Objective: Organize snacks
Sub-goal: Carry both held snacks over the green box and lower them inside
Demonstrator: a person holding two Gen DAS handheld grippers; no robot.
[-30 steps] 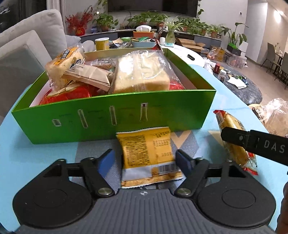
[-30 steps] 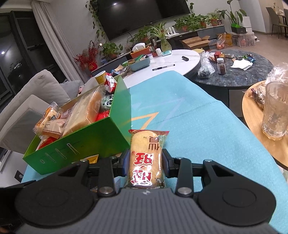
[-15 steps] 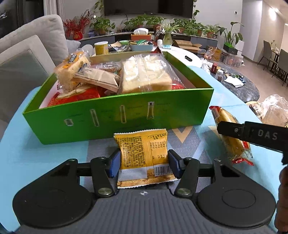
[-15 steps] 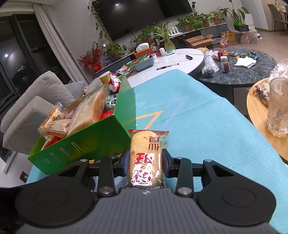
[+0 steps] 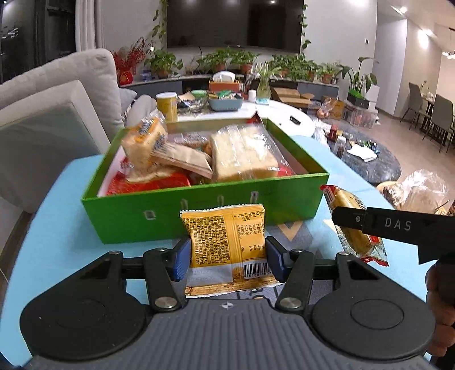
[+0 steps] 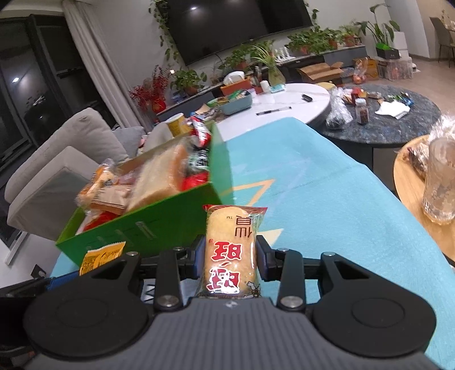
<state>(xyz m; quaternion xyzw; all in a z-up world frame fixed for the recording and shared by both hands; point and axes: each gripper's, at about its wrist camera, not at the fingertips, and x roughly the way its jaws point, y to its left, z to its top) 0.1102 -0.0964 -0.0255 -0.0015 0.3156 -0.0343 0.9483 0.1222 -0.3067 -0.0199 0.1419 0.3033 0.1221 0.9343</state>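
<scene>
A living room lies beyond: a dark wall-mounted TV, a grey sofa at far left, and a row of potted plants under the screen. Nearer, a turquoise tablecloth covers the work surface. On it sits 1 green box filled with wrapped snacks, including a bagged bread loaf. The left gripper is closed on a yellow snack packet just near of the box. The right gripper is clamped on a rice cracker pack, right of the box.
</scene>
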